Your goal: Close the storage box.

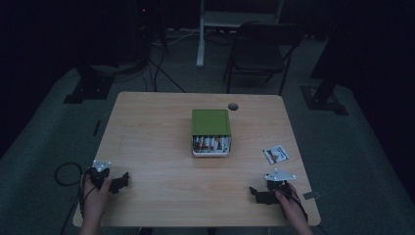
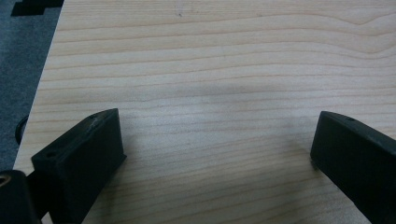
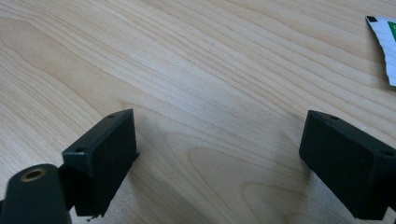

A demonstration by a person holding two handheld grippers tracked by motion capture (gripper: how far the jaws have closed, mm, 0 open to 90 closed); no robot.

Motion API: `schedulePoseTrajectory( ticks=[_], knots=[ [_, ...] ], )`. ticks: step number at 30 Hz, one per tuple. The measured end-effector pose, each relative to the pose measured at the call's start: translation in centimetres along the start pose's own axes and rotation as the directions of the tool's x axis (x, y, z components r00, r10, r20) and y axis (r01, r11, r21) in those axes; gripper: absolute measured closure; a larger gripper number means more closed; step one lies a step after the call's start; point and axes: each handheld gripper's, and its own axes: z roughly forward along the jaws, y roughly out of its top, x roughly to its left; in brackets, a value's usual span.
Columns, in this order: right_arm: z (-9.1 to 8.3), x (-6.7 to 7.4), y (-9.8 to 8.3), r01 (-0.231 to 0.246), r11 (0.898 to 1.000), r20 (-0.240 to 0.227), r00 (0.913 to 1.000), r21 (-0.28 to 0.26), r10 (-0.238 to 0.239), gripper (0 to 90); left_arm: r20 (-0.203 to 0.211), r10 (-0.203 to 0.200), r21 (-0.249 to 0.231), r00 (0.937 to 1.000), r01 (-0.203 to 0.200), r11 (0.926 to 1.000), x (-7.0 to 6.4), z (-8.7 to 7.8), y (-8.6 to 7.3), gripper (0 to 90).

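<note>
1. the small white packet with red and green print (image 1: 276, 154) lies flat on the right part of the pale wooden table (image 1: 156, 147), nearer to the right gripper than anything else and apart from it.
2. in the right gripper view a white and green corner of that packet (image 3: 385, 46) shows at the upper right edge, well clear of the black jaws.
3. the right gripper (image 1: 262, 194) rests low over the table near its front right corner, held by the person's right hand (image 1: 292, 205); its jaws stand wide apart with bare wood between them, holding nothing.
4. the right gripper (image 3: 219, 154) points across the grain of the tabletop in its own view, empty.
5. the green-lidded white box with a row of small upright items showing at its open front (image 1: 211, 132) stands at the middle of the table, well apart from the packet and from both grippers.
6. the left gripper (image 1: 119, 182) sits near the front left corner, held by the left hand (image 1: 95, 196); in its own view the left gripper (image 2: 217, 149) has its jaws spread wide over bare wood, gripping nothing.
7. a dark round hole (image 1: 233, 106) marks the table's far edge, behind the box.
8. a dark folding chair (image 1: 259, 49) stands on the grey floor beyond the table.
</note>
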Motion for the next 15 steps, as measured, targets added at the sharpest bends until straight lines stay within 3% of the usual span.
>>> schedulePoseTrajectory(
  ticks=[15],
  knots=[
    [0.0,0.0,0.01,0.001,1.0,0.0,1.0,0.0,-0.001,10.8,-0.016,-0.016,-0.003,0.9997,0.016,0.9999,-0.14,0.19,0.13,1.8]
  ],
)
